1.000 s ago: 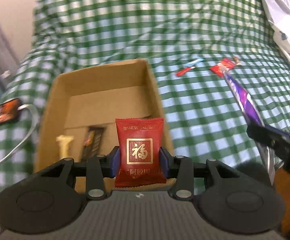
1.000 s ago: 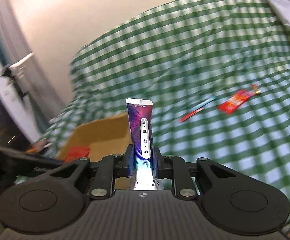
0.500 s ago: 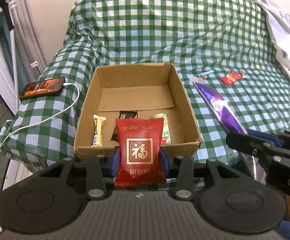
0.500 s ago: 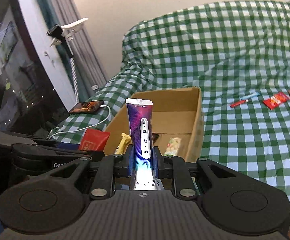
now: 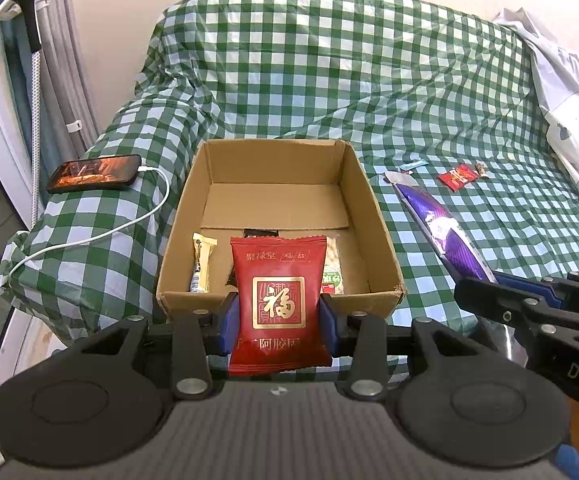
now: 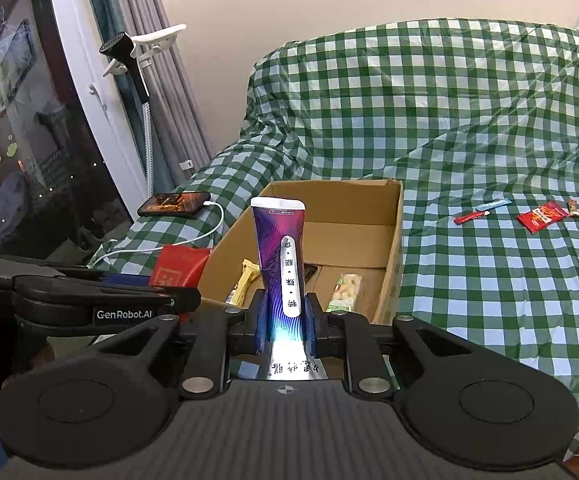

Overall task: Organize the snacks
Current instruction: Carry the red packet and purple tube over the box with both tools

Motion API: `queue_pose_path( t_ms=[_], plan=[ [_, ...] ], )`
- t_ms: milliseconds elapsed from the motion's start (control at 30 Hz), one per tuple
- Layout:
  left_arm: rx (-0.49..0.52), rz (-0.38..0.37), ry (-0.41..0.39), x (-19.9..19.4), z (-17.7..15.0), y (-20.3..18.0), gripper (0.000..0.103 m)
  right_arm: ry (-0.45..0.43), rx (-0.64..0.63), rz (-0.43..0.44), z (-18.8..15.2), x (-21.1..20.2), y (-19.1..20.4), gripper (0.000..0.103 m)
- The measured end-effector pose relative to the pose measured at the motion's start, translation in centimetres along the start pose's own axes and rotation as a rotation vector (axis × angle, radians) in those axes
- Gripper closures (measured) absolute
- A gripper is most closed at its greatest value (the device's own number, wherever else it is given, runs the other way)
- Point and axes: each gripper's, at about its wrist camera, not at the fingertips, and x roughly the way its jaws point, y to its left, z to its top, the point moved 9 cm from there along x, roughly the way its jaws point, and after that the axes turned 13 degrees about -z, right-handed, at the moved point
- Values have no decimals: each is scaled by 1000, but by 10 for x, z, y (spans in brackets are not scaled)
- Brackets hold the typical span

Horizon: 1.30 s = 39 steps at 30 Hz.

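My left gripper (image 5: 277, 316) pinches the red packet (image 5: 278, 300) and my right gripper (image 6: 285, 316) clamps the purple sachet (image 6: 279, 256), both at the cardboard box's (image 5: 381, 240) near rim; released here, either probably catches that rim and drops outside.

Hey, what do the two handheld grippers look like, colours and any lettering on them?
Both are matte black with two round discs on a ribbed grey base. The left gripper and right gripper have blue finger pads. White GenRobot.AI lettering marks the left one's side.
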Motion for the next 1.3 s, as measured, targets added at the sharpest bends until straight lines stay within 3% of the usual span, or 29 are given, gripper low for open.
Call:
queue_pose_path(
  t_ms=[700, 1300],
  plan=[
    [-60, 11, 21, 22, 10, 31, 57, 63, -50, -21, 6, 34, -1, 83],
    [-107, -10, 34, 79, 66, 70, 57, 127, -48, -38, 34, 101, 8, 83]
  ],
)
